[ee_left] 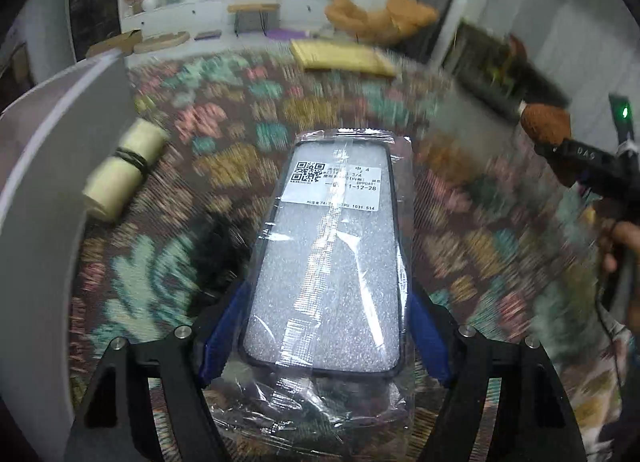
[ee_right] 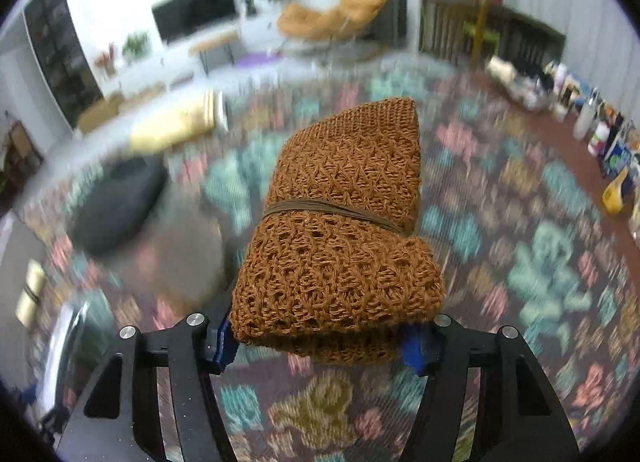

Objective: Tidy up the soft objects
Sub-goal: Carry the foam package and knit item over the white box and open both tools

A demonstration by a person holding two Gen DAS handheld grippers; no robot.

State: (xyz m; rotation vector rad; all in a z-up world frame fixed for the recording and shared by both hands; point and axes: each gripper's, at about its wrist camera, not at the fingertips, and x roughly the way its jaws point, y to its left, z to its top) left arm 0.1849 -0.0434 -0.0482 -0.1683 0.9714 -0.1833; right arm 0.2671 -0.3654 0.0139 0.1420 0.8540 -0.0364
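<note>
Over the rug: both hand-held grippers hold their loads up off the patterned rug (ee_left: 256, 110).
Left hand-held gripper (ee_left: 324, 338): its blue pads (ee_left: 222, 338) are clamped on the sides of a phone case (ee_left: 324, 262).
Phone case: black-rimmed, sealed in a clear bag with a white QR label near the far end; it sticks out forward between the jaws.
Right hand-held gripper (ee_right: 320, 342): clamped on a brown knit roll (ee_right: 340, 230).
Knit roll: bound by a band round its middle; its near end sits between the pads, the rest juts forward.
Left view, right edge: the knit roll (ee_left: 546, 124) shows again on the right hand-held gripper (ee_left: 560, 138), with a hand (ee_left: 618, 242) below.
Rug, left: a pale yellow roll (ee_left: 124, 170) tied with a black band lies there, beside a grey board (ee_left: 52, 198).
Rug, far: a yellow cushion (ee_left: 340, 56) and a dark cushion (ee_right: 116, 206).
</note>
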